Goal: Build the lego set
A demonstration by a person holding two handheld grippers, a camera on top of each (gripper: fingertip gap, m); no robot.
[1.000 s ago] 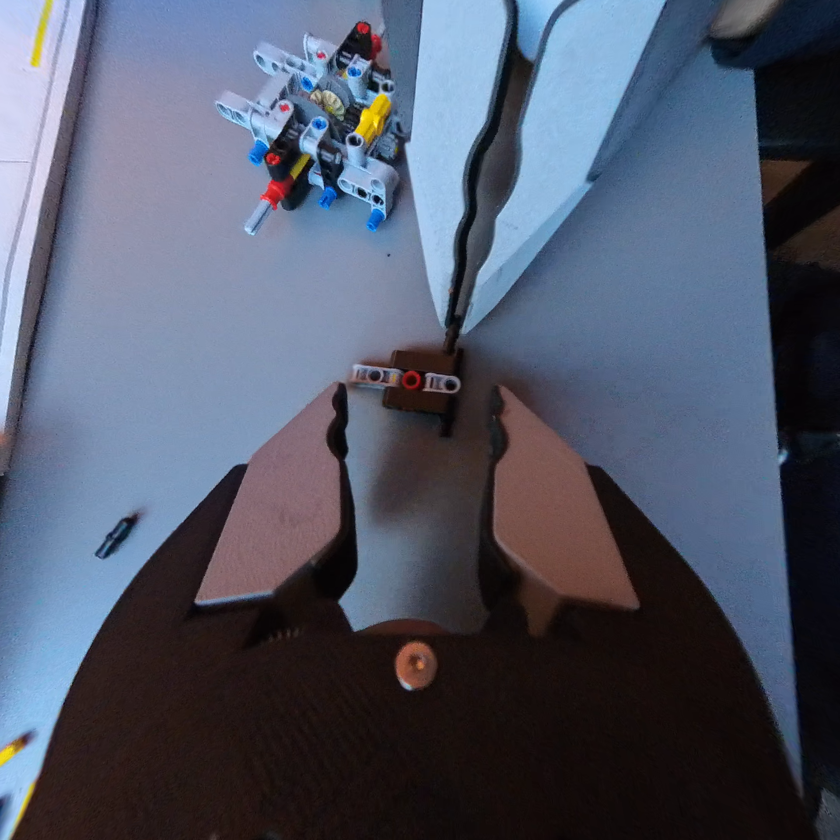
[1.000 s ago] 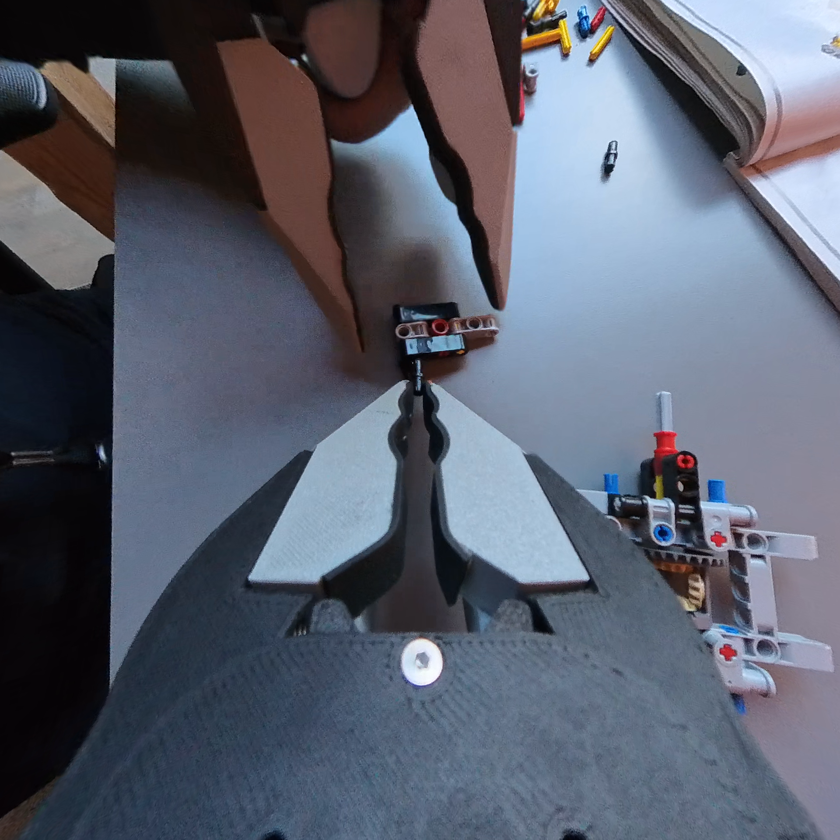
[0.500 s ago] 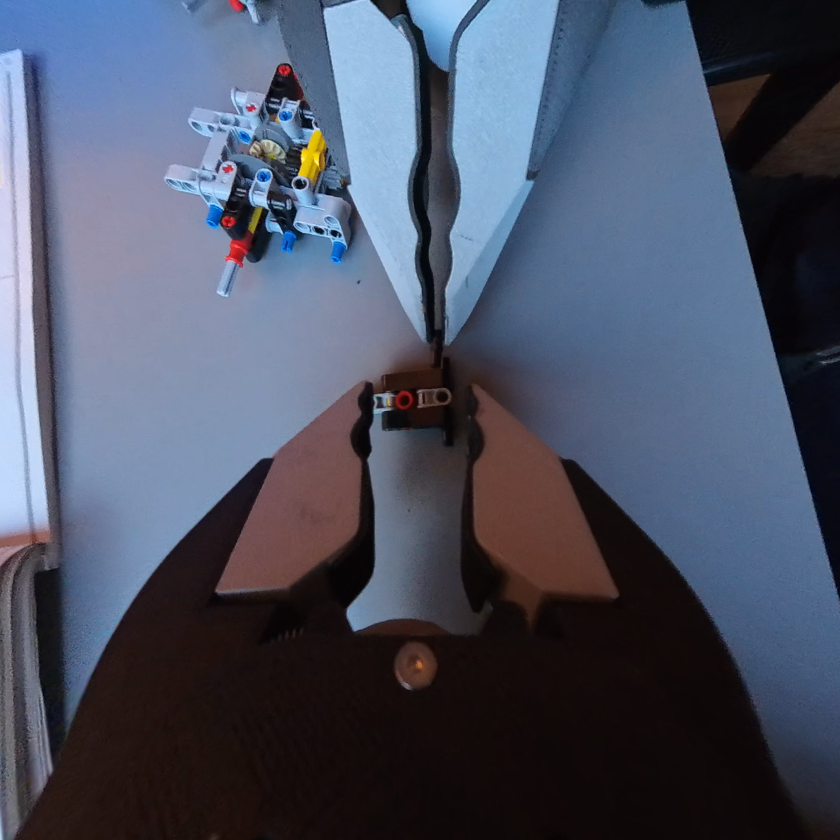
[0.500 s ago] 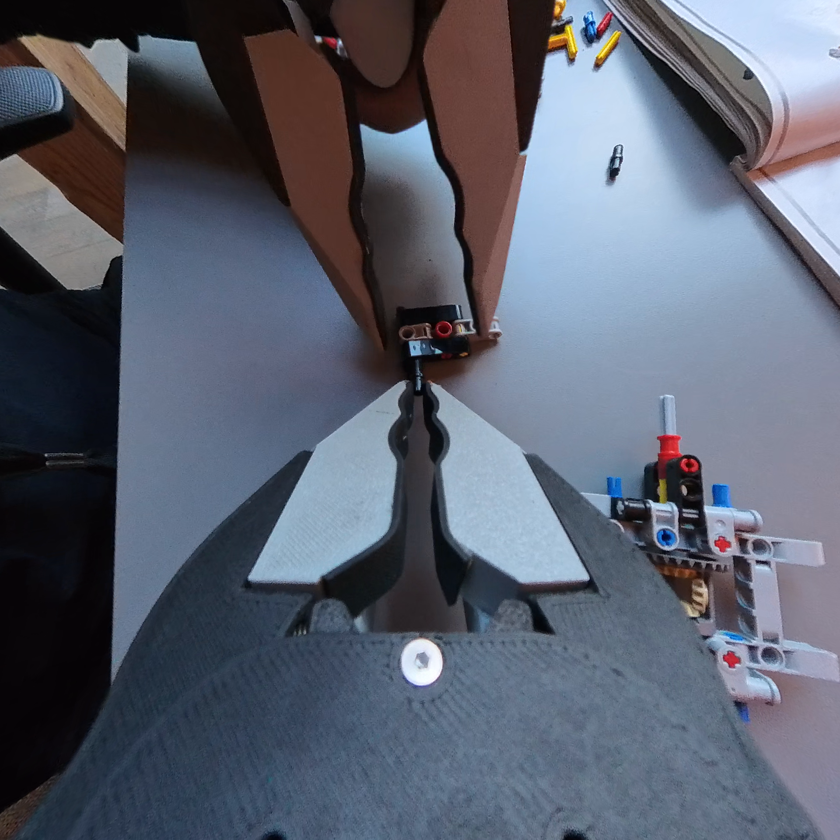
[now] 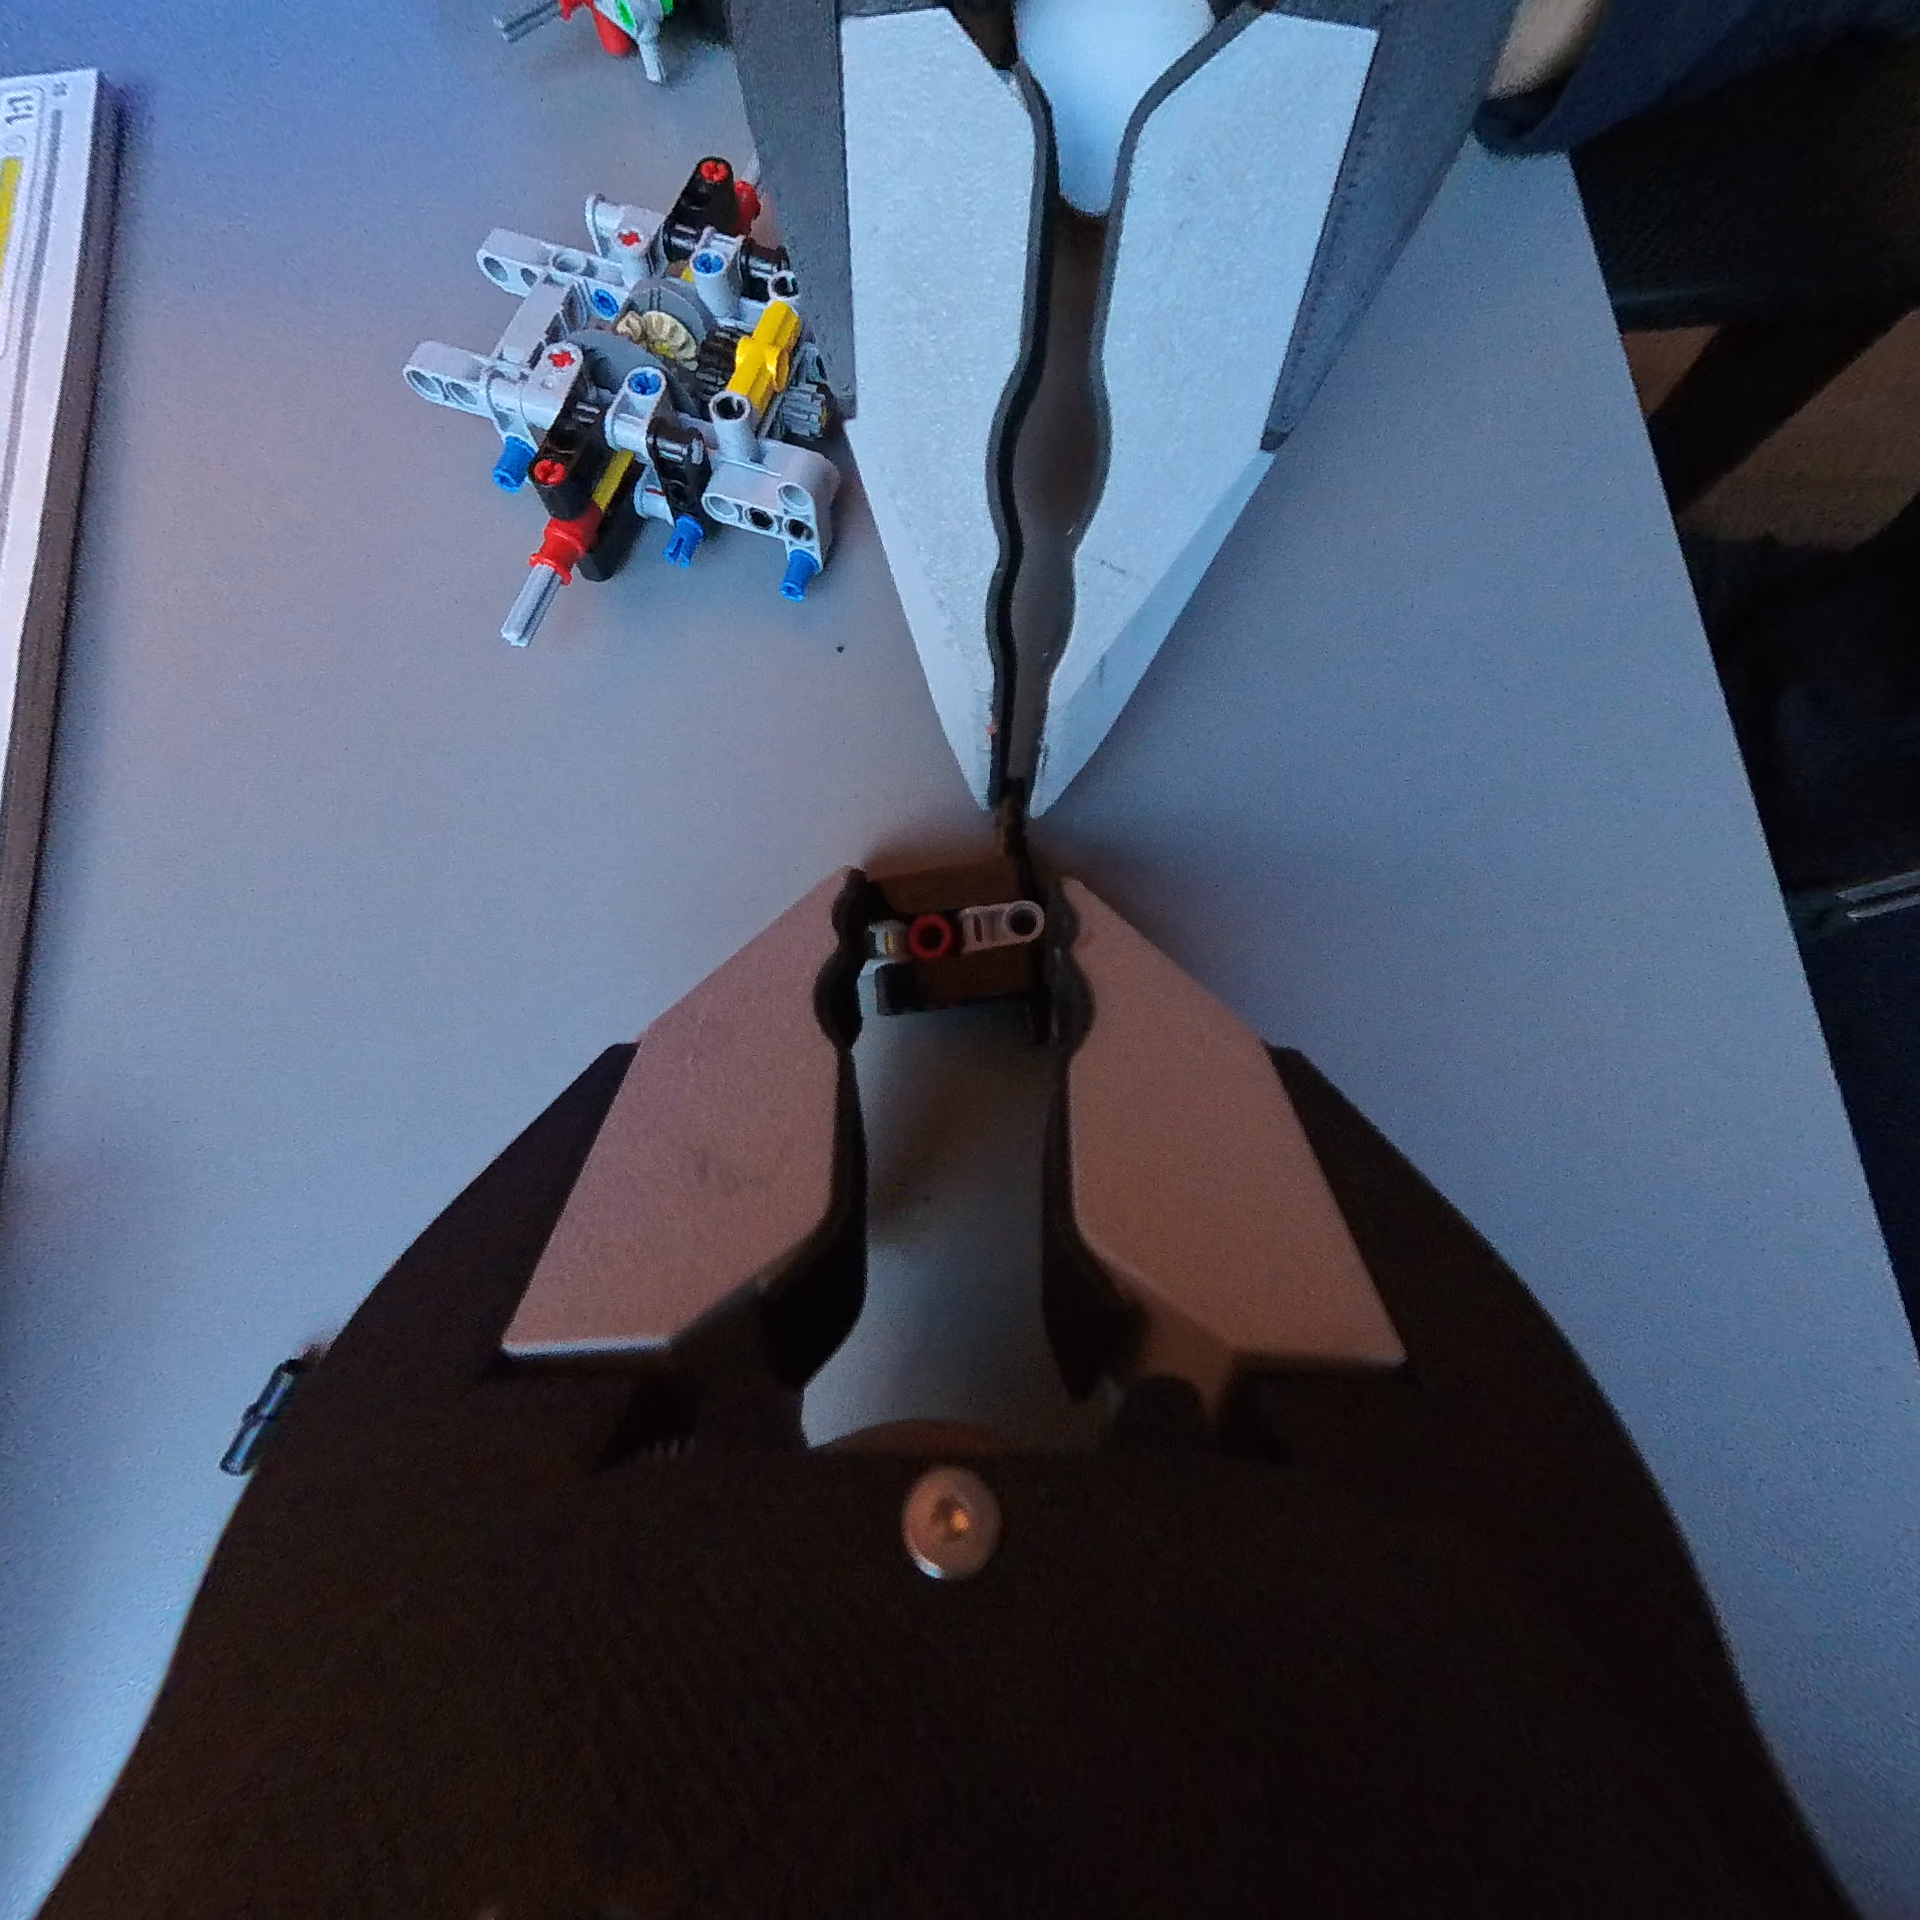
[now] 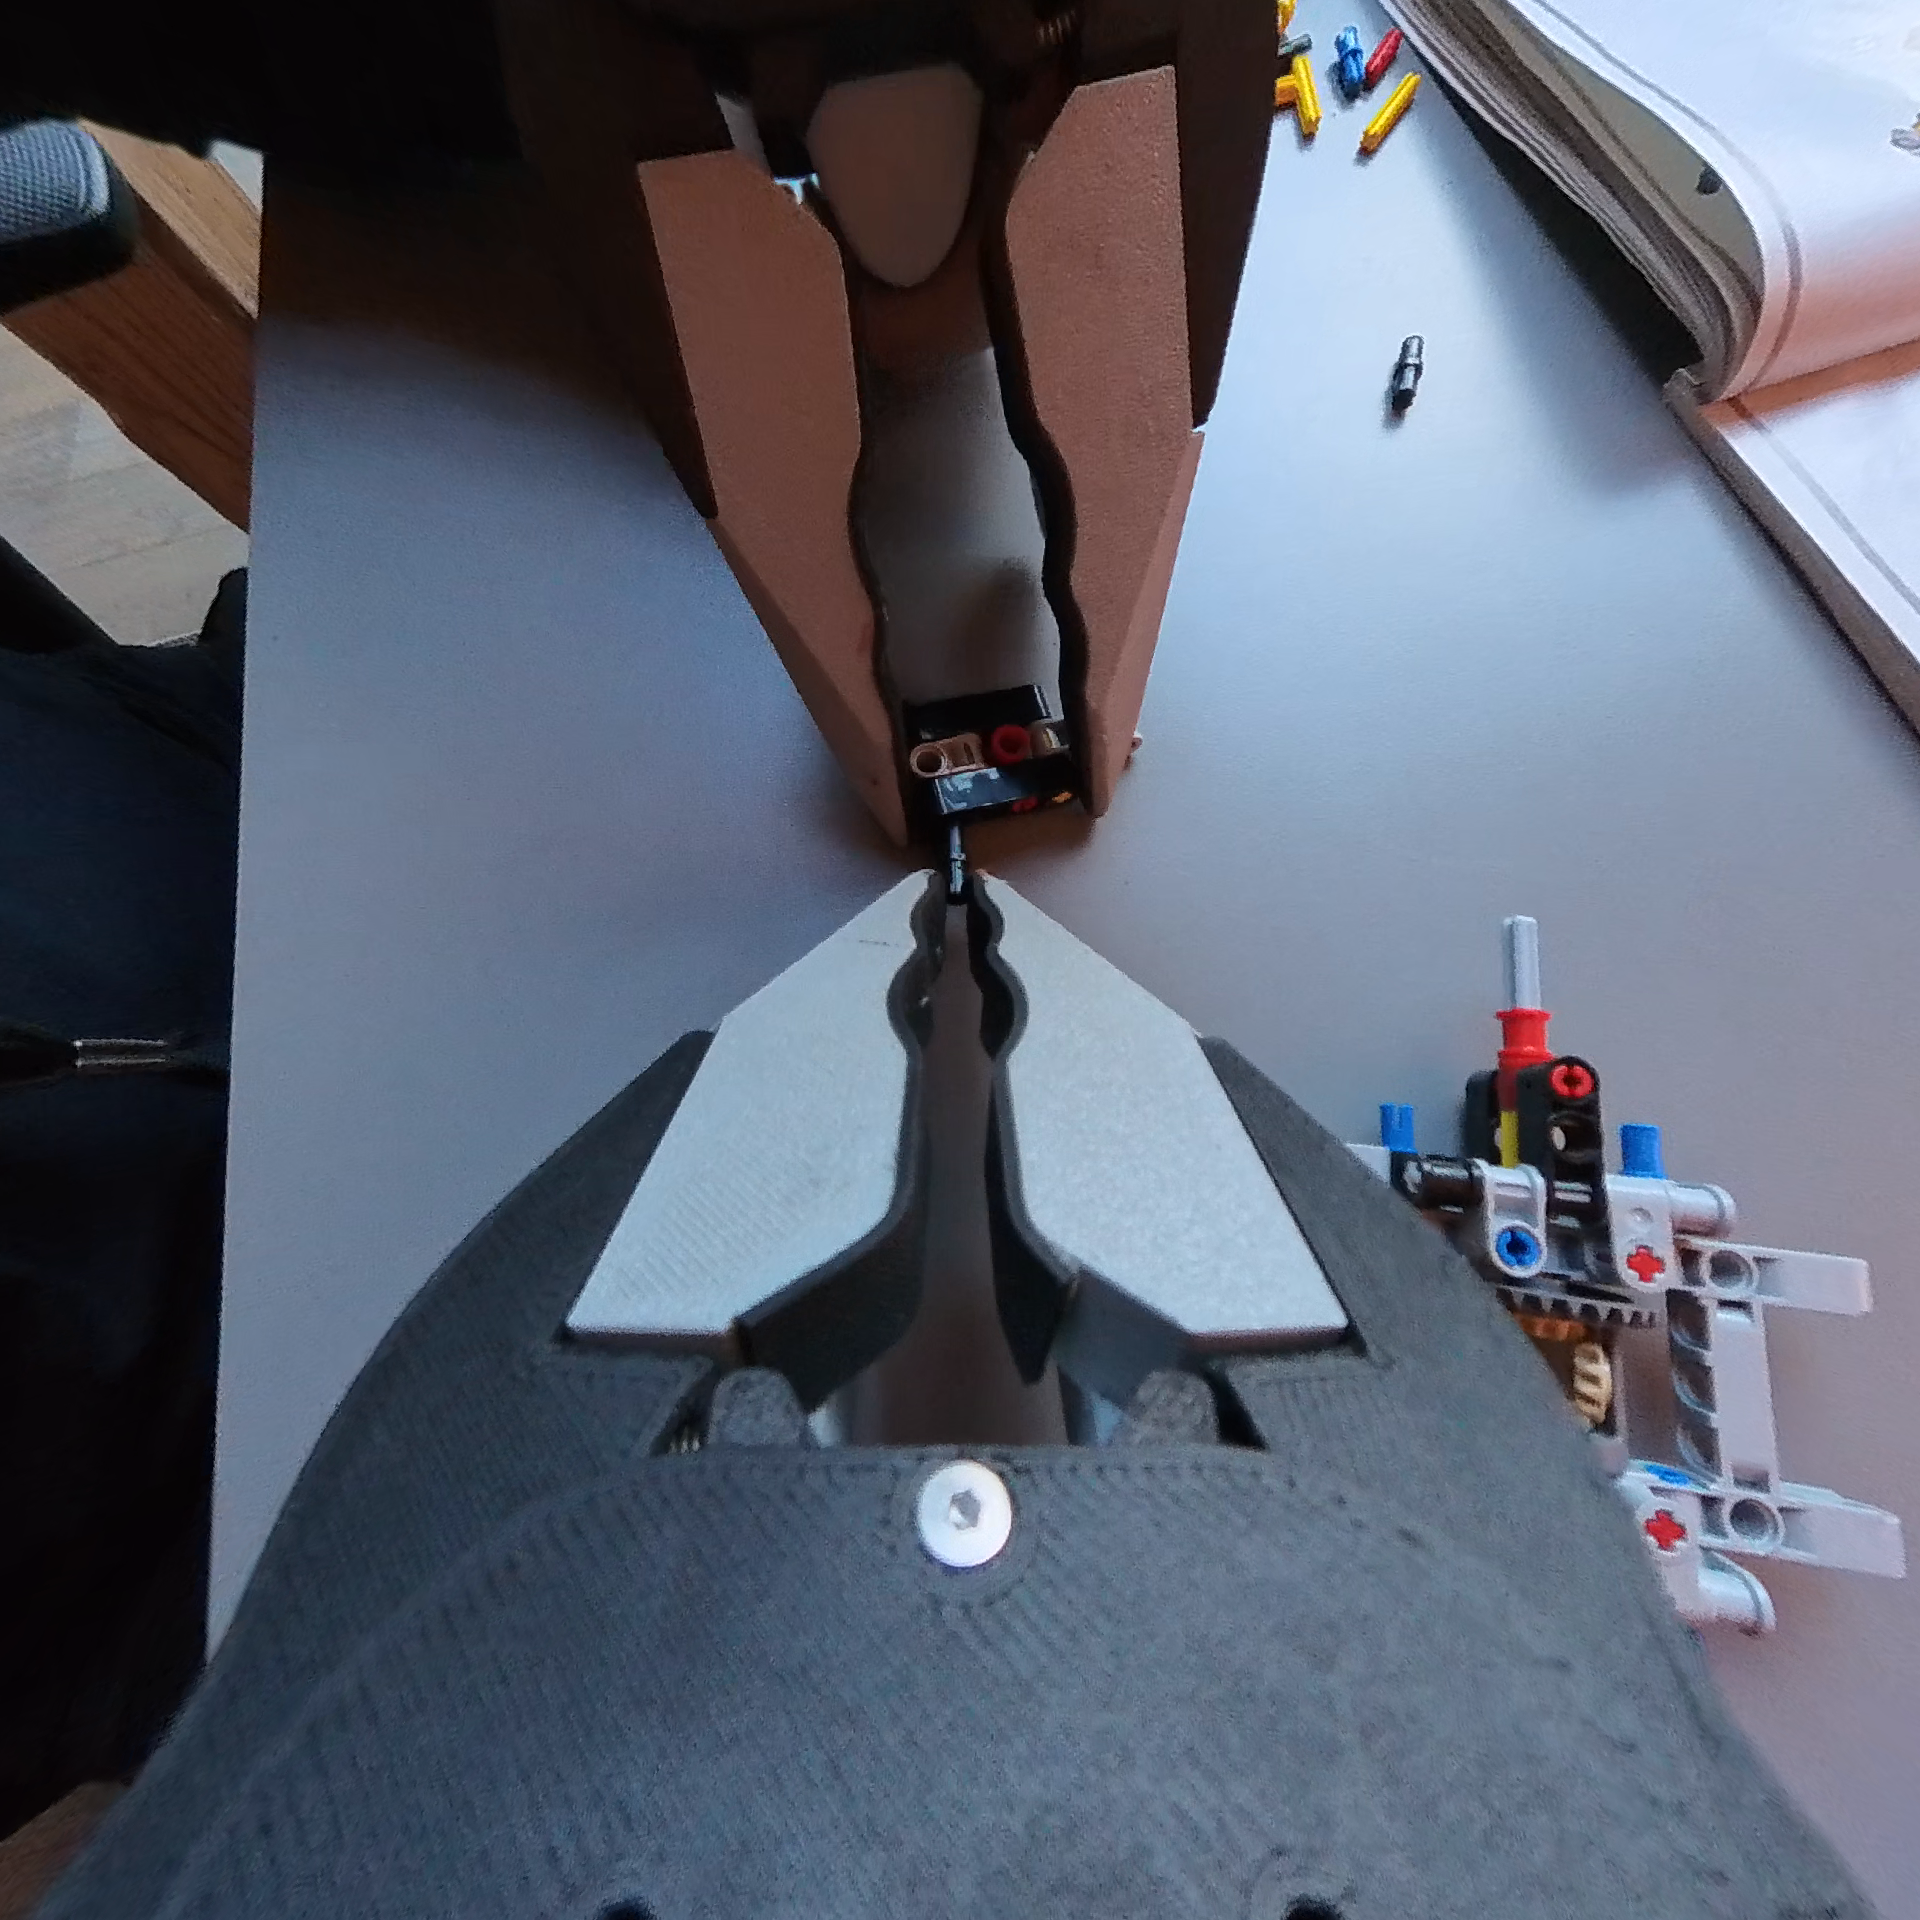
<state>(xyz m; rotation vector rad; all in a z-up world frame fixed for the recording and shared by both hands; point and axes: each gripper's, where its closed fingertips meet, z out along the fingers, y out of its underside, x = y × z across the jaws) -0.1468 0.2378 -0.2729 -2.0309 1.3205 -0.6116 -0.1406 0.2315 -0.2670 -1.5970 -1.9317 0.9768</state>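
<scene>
A small black block assembly (image 5: 961,966) with a grey beam and a red bush on top sits on the grey table (image 5: 416,831). My left gripper (image 5: 956,904), with brown fingers, is shut on this assembly, a pad pressed against each side. The right wrist view shows the same grip (image 6: 997,826) on the assembly (image 6: 987,774). My right gripper (image 6: 953,883), with grey fingers, faces it and is shut on a thin black pin (image 6: 954,857). The pin's far end meets the assembly's near face. The right gripper (image 5: 1013,795) and the pin (image 5: 1010,831) also show in the left wrist view.
A larger grey build (image 5: 644,384) with blue, red and yellow parts lies beside the right gripper (image 6: 1662,1299). A loose black pin (image 6: 1408,369), small coloured pieces (image 6: 1340,73) and an open booklet (image 6: 1766,208) lie nearby. The table's edge (image 5: 1662,727) runs close by. The tips of both grippers are at nearly the same place.
My left gripper moved forward around the small black assembly and closed its fingers onto its sides. The right gripper kept the black pin gripped at the assembly's face.
</scene>
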